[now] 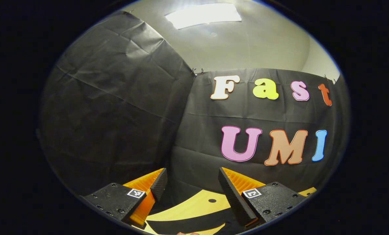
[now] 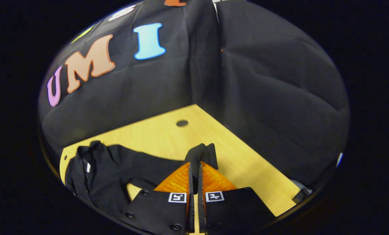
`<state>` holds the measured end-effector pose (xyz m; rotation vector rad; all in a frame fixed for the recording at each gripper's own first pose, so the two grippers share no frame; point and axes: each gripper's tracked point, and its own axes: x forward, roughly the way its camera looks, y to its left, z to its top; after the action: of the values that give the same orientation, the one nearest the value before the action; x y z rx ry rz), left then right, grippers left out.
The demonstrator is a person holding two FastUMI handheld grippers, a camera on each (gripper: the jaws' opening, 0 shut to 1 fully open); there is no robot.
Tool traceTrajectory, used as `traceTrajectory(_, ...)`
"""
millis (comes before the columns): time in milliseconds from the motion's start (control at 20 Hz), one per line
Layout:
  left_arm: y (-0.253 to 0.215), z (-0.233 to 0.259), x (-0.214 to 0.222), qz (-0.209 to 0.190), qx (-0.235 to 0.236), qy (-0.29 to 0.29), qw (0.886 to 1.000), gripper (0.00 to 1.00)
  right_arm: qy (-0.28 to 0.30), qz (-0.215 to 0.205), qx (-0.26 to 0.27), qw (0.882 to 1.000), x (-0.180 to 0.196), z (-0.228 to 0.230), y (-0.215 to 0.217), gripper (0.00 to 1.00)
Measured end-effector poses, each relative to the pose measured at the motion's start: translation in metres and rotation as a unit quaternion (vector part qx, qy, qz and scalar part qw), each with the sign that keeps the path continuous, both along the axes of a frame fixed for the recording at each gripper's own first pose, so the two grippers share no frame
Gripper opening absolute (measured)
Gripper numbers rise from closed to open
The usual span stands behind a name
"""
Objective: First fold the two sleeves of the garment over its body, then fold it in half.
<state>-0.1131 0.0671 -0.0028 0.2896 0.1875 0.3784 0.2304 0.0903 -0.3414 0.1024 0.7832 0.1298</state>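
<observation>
The right gripper is down low over the wooden table, its two orange fingers drawn together with only a thin slit between them, and the cuff end of a sleeve of the black garment sits right at the tips. It looks pinched there, though the fingers themselves cover the exact point of contact. From that cuff the sleeve runs flat across the tabletop toward the left of the right gripper view, joining the bunched body of the garment near the table's left edge, where a small white tag shows. A round dark hole in the tabletop lies beyond the sleeve, apart from it.

The left gripper is held up higher, pointing at the booth corner, its fingers spread well apart with nothing between them. Below them, in the left gripper view, a strip of the table and some of the black garment show. A ceiling light glows overhead
</observation>
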Motion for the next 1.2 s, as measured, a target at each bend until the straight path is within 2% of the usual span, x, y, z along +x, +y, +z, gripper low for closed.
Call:
traceTrajectory(100, 0.017, -0.002, -0.011, 0.017, -0.011, 0.002, 1.0, 0.91, -0.027, 0.032, 0.0, 0.999, 0.008, 0.025, 0.051, 0.07)
traceTrajectory(200, 0.032, -0.001, -0.021, 0.031, -0.01, 0.008, 0.999, 0.91, -0.053, 0.084, 0.015, 0.995, 0.004, 0.051, 0.118, 0.07)
traceTrajectory(400, 0.059, 0.024, -0.039, 0.046, 0.029, 0.009, 0.998, 0.93, -0.067, 0.193, 0.062, 0.977, -0.032, 0.084, 0.269, 0.07)
traceTrajectory(550, 0.082, 0.042, -0.055, 0.064, 0.044, 0.002, 0.997, 0.91, -0.056, 0.252, 0.095, 0.961, -0.071, 0.084, 0.368, 0.07)
traceTrajectory(600, 0.093, 0.045, -0.062, 0.077, 0.049, 0.004, 0.996, 0.91, -0.049, 0.265, 0.101, 0.958, -0.083, 0.08, 0.396, 0.1)
traceTrajectory(700, 0.112, 0.051, -0.078, 0.103, 0.061, 0.013, 0.993, 0.91, -0.027, 0.292, 0.098, 0.951, -0.105, 0.059, 0.44, 0.07)
traceTrajectory(800, 0.122, 0.058, -0.091, 0.118, 0.07, 0.019, 0.99, 0.91, -0.001, 0.314, 0.1, 0.944, -0.116, 0.03, 0.469, 0.07)
traceTrajectory(850, 0.126, 0.059, -0.094, 0.123, 0.073, 0.02, 0.989, 0.93, 0.01, 0.324, 0.101, 0.941, -0.127, 0.016, 0.473, 0.07)
traceTrajectory(1050, 0.137, 0.053, -0.101, 0.142, 0.073, 0.036, 0.987, 0.91, 0.048, 0.348, 0.084, 0.932, -0.125, -0.05, 0.482, 0.07)
traceTrajectory(1150, 0.145, 0.047, -0.104, 0.15, 0.077, 0.051, 0.984, 0.93, 0.069, 0.355, 0.082, 0.929, -0.124, -0.076, 0.486, 0.1)
traceTrajectory(1200, 0.148, 0.044, -0.107, 0.153, 0.078, 0.058, 0.983, 0.92, 0.084, 0.357, 0.087, 0.926, -0.124, -0.083, 0.485, 0.15)
